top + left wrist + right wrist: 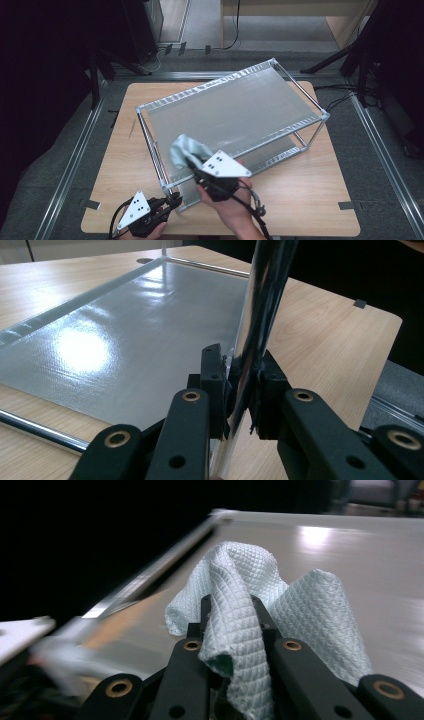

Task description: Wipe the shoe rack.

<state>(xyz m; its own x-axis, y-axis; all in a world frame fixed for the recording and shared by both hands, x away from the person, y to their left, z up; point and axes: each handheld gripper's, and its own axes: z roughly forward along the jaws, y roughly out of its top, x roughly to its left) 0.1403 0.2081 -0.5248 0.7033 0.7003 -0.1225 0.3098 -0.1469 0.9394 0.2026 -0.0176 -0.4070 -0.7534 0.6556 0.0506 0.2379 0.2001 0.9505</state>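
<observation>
Two grippers busy: right gripper (191, 164) clamped on the cloth (186, 148), pressed onto the near-left shelf (240, 107); left gripper (176, 198) clasped round the rack's near-left post (255, 335).

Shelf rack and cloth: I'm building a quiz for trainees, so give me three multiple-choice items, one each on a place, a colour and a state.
1. Where is the cloth?
A. over the rack's top shelf
B. on the floor
C. under the table

2. What colour is the cloth?
A. red
B. pale blue-green
C. black

3. What does the left hand-held gripper do?
A. hangs open
B. clamps the cloth
C. clamps the rack's corner post

Answers: 1 A, the right hand-held gripper holds it above the top shelf; 2 B, seen in the right gripper view; 3 C, its jaws press the shiny post from both sides.
</observation>
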